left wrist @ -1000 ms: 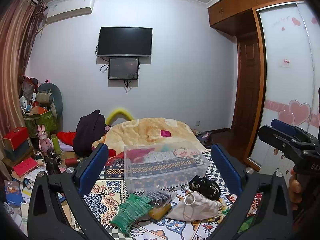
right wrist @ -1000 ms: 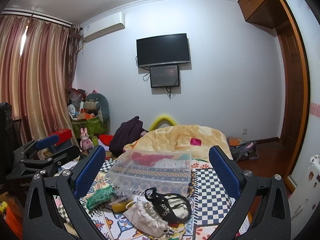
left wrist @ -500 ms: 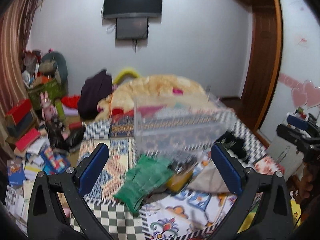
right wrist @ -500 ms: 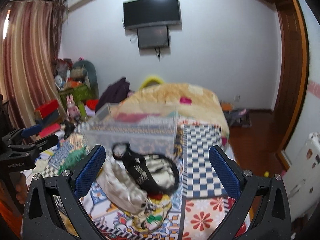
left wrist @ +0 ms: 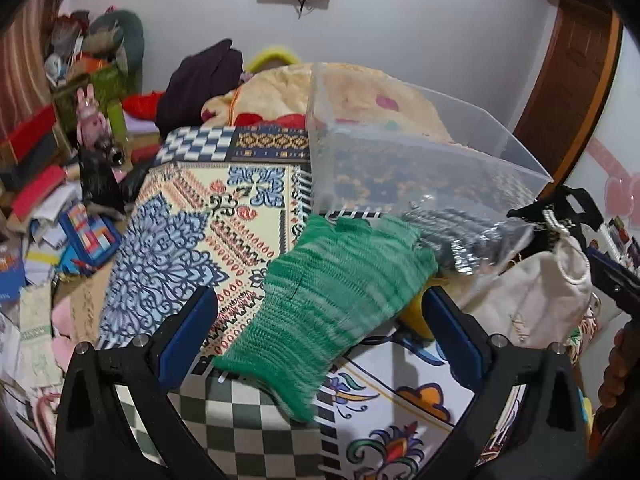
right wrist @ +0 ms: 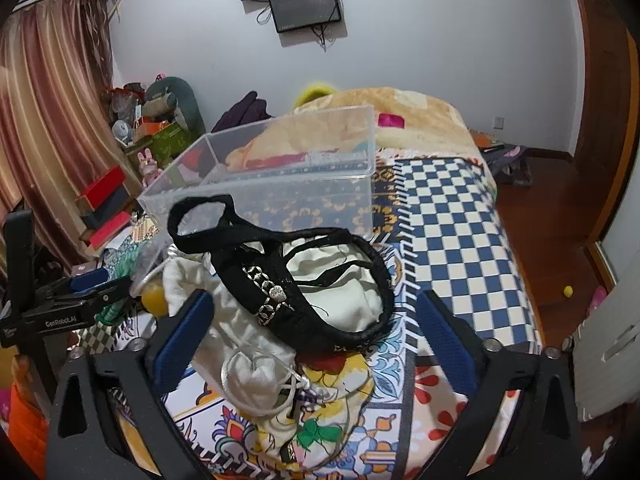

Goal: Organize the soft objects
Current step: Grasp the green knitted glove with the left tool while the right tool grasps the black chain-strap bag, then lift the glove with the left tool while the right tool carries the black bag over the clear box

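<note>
Left gripper stands with its jaws spread wide and nothing between the pads, straddling the green knitted piece, which lies flat on the patterned bedspread with its near cuff toward the camera. Right gripper is likewise released and empty, poised over the black strappy item that rests on top of the white drawstring pouch. Destination appears to be the clear plastic bin, which sits on the bed just beyond both piles; it looks empty, though the transparent walls make that hard to confirm. A crinkled clear bag and something yellow lie partly under the far edge of the green knit. Judgement: the step in hand is the approach to a first pick, and none of the sorting is yet done. Recommendation for the left side: descend squarely over the middle of the knit, press the pads to the cloth and gather a fold, keeping off the far edge so that the bag and the yellow object are not dragged along. For the right side, close on the thick studded band and not on a thin strap, which would likely slip or snag the pouch cord. Lift each piece clear before carrying it over the bin rim.
</note>
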Tool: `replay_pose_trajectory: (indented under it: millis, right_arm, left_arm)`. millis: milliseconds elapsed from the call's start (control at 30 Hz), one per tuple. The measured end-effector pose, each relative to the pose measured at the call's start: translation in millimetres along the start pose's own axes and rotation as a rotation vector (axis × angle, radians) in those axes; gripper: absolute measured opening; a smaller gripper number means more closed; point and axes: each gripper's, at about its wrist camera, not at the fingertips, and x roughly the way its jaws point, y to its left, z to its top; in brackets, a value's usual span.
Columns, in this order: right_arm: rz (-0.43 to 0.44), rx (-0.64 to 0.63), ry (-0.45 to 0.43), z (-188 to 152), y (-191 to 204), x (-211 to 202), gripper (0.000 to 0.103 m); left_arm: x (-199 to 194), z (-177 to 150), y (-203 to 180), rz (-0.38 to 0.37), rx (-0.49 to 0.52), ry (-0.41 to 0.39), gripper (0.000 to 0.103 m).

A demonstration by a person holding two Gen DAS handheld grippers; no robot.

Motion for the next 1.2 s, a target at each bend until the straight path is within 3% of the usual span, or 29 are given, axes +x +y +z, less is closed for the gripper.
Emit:
replay_pose_trajectory:
  millis: [133, 200, 367, 500, 600, 800, 1200]
  right_arm:
    - [0.021, -0.005, 0.026, 1, 2, 8, 0.074]
    - [0.03, -0.003, 0.03, 1, 1, 11, 0.059]
    - [0.05, -0.024, 0.02, 0, 3, 9, 0.034]
    - [0.025, -0.063, -0.008, 1, 9, 3, 0.025]
    - [0.024, -0.075, -0.027, 6, 12, 1, 0.017]
    - [0.023, -0.093, -0.095, 15, 13, -17, 0.015]
    - [0.019, -0.117, -0.248, 45, 18, -49, 0.014]
  left_arm:
    - [9, -4, 6, -0.04, -0.028, 0.013, 0.103]
    - [9, -5, 7, -0.05, -0.029, 0.01, 0.09]
    - [5, -8, 7, -0.055, -0.019, 0.003, 0.068]
    - [-6, -11, 3, -0.056, 0.006, -0.017, 0.042]
    - [-14, -11, 0, -0.053, 0.029, -0.03, 0.03]
    - [-34, -6, -5, -0.058, 0.062, -0.09, 0.015]
    - [-85, 42, -35, -0.111, 0.134, -0.281, 0.014]
